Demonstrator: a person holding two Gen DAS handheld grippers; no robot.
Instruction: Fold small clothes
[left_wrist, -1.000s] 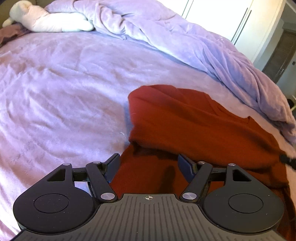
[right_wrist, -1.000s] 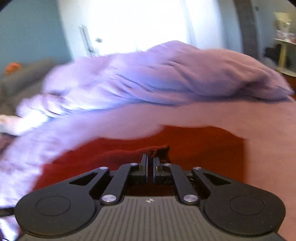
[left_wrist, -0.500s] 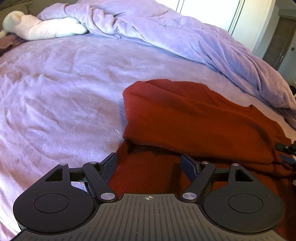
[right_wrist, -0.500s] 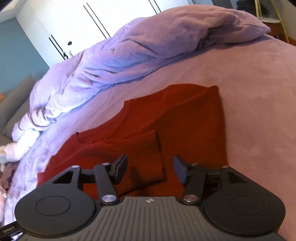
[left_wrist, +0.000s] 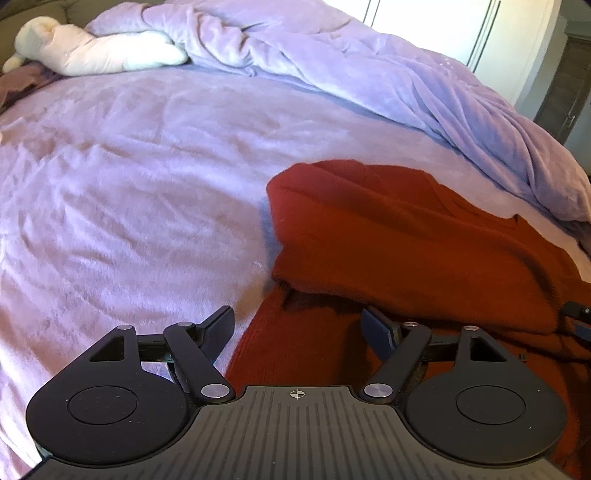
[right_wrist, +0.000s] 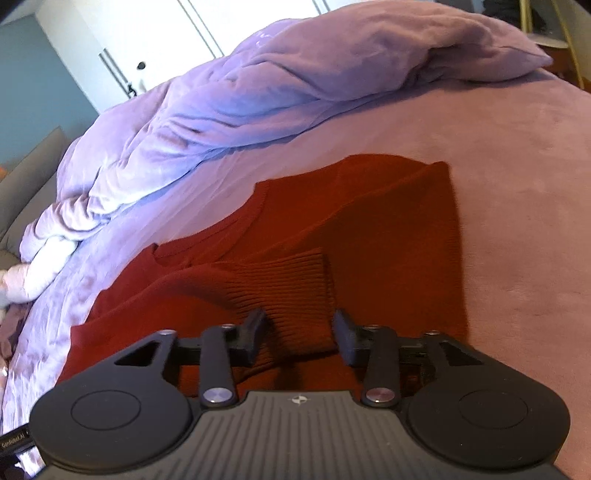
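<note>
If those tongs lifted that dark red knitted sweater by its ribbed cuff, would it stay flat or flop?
The dark red knitted sweater would probably flop: it already lies in soft folds. Its ribbed cuff looks thicker, so it may give a decent hold. On the plush lilac bedcover it would likely drag rather than slide.

White lettering "GenRobot.AI" runs along a dark strip (right_wrist: 14, 439) at the right view's lower-left edge.
</note>
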